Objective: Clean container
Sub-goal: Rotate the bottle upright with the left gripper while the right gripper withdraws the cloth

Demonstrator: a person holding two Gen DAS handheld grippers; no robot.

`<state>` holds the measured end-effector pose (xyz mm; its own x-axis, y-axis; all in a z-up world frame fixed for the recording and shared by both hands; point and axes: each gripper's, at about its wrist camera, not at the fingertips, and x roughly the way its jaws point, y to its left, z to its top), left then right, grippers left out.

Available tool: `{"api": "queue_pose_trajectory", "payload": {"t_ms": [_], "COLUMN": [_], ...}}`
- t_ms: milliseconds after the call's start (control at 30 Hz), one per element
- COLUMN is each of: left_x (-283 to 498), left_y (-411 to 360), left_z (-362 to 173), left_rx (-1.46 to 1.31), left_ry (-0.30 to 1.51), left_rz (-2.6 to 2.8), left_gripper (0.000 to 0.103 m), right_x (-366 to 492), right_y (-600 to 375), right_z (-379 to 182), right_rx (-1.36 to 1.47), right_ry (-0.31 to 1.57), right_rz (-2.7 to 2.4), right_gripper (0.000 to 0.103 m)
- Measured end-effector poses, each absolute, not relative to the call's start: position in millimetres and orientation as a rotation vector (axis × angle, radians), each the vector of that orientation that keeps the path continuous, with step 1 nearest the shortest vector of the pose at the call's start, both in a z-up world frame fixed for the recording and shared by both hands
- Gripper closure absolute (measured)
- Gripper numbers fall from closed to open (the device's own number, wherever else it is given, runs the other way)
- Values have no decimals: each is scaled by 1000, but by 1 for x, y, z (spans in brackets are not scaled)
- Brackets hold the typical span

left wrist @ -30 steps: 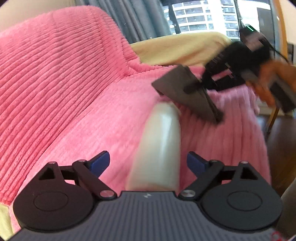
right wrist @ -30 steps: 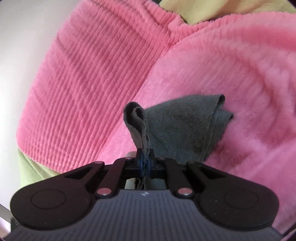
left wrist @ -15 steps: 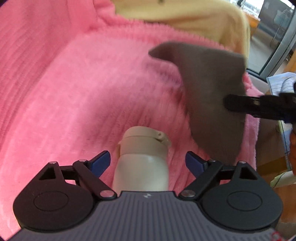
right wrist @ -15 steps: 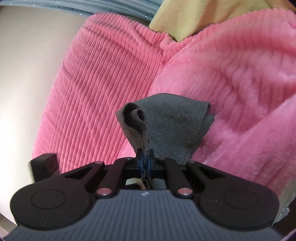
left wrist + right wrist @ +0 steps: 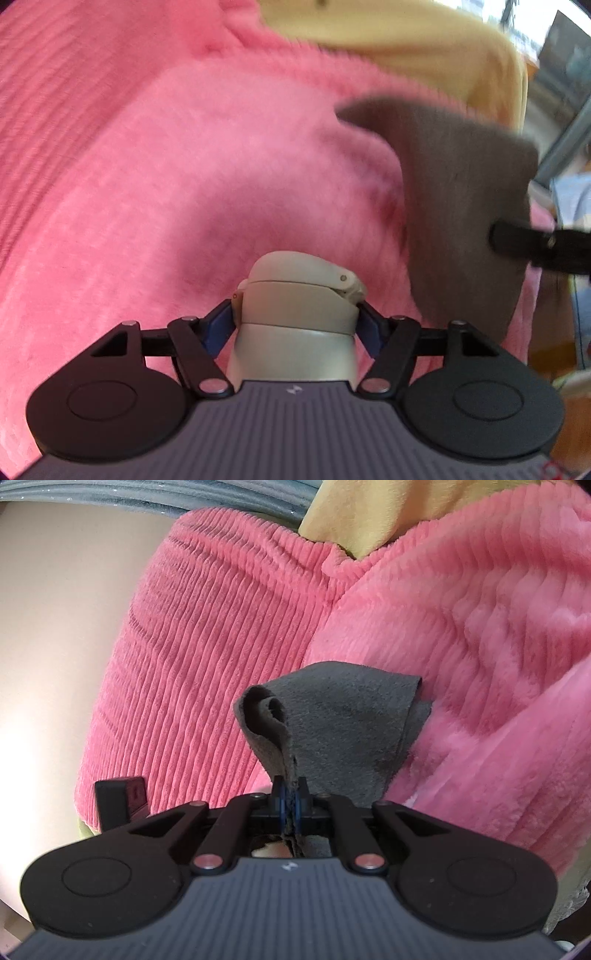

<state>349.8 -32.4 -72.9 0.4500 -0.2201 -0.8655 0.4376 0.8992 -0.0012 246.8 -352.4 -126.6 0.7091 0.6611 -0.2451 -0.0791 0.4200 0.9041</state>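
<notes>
A cream bottle with a flip lid (image 5: 299, 314) sits between the blue pads of my left gripper (image 5: 295, 326), which is shut on it just below the lid. My right gripper (image 5: 290, 805) is shut on a dark grey cloth (image 5: 343, 723) that stands up and folds over in front of it. In the left wrist view the same cloth (image 5: 461, 206) hangs to the right of the bottle, apart from it, with a right gripper finger (image 5: 532, 245) on it.
A pink ribbed blanket (image 5: 184, 177) covers the sofa under both grippers. A yellow cushion (image 5: 406, 48) lies behind it. A pale wall (image 5: 55, 646) is at the left of the right wrist view, where a corner of the left gripper (image 5: 122, 801) shows.
My left gripper has closed its open jaws onto the bottle. The cloth in my right gripper has come down closer beside the bottle.
</notes>
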Motion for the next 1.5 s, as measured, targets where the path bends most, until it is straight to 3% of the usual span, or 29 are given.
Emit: {"api": "queue_pose_trajectory", "payload": {"t_ms": [333,533,933,1067,1133,1333,1400,1500], "left_x": [236,164,101,97,95,93,95,95], "left_y": [37,48,57,59,64,75,78,81], "left_z": [-23,-13,-22,-28,-29,-33,-34,-34], "left_rx": [109,139,153,152,139,137,141,153], "left_ry": [569,421,381,382,378,392,406,429], "left_rz": [-266,-244,-225,-221,-220,-215,-222,-244], "left_gripper": [33,33,33,35,35,33,33,33], "right_x": [245,238,193,191,200,179,159,134], "right_y": [-333,-307,-238,-207,-207,-241,-244,-230], "right_z": [-107,-86,8,22,2,-26,-27,-35], "right_rx": [949,857,695,540,559,703,677,550], "right_ry": [659,669,571,606,716,860,890,936], "right_rz": [542,621,1010,967,881,712,686,690], "right_gripper": [98,98,102,103,102,94,80,77]}}
